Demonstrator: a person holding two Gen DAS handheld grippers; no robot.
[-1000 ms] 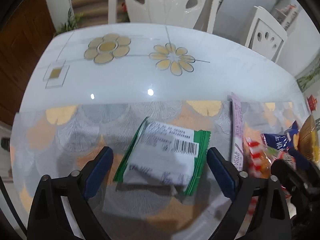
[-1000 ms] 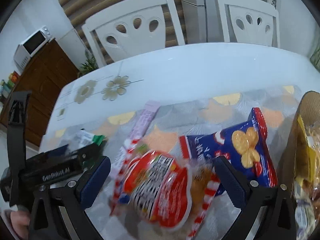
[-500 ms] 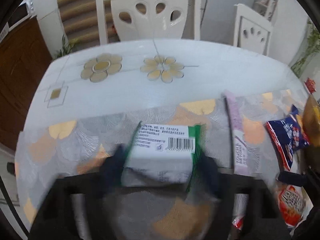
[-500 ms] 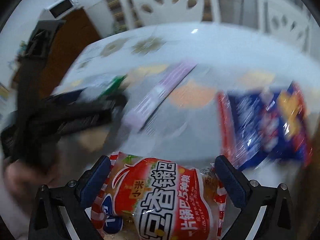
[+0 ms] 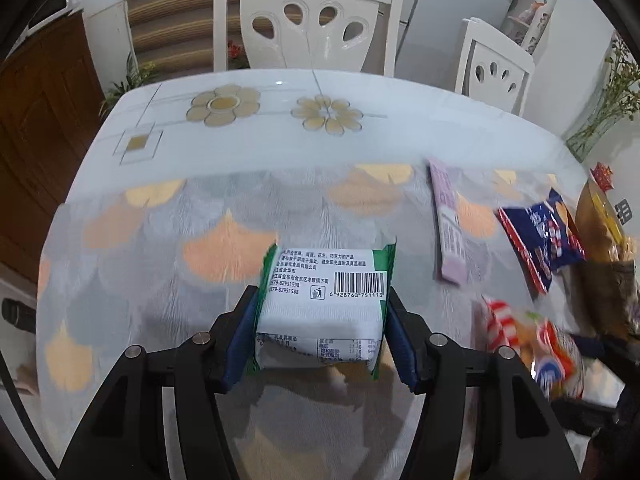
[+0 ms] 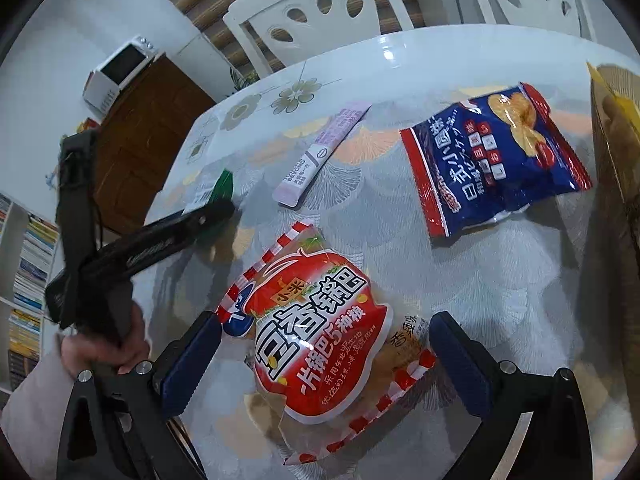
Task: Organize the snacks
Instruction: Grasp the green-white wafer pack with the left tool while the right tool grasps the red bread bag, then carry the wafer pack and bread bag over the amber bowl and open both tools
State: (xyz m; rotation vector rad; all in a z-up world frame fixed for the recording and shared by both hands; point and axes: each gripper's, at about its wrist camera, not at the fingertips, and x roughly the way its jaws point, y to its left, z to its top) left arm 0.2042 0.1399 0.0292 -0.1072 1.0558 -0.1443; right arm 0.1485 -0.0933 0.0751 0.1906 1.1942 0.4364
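1. Packets of crinkly printed film lie on a glossy white surface [image 5: 400, 148] inlaid with tan flower motifs; its near half is covered by a cloth [image 5: 168, 280] patterned with grey and orange fan shapes.
2. The left gripper [image 5: 322, 342] has a green-edged white packet [image 5: 320, 304] squeezed between its blue pads, barcode and small print facing up. The jaws stand about half open and are opening slightly at this moment, yet the pads press both sides of the packet, near the middle of the cloth.
3. The right gripper [image 6: 326, 364] is spread wide with nothing gripped; a red and white striped snack bag [image 6: 316, 336], puffy and bearing large white characters, lies on the cloth between its pads without touching them.
4. Beyond it lie a slim lilac stick sachet [image 6: 324, 152] and a blue biscuit bag with red ends [image 6: 496, 160], each apart from the others.
5. A brown container [image 6: 612, 152] at the right edge is cut off; only one wall and something yellow inside show.
6. In the right wrist view the green packet is mostly hidden behind the left gripper's black body, held by a hand [image 6: 104, 348] in a pale sleeve.
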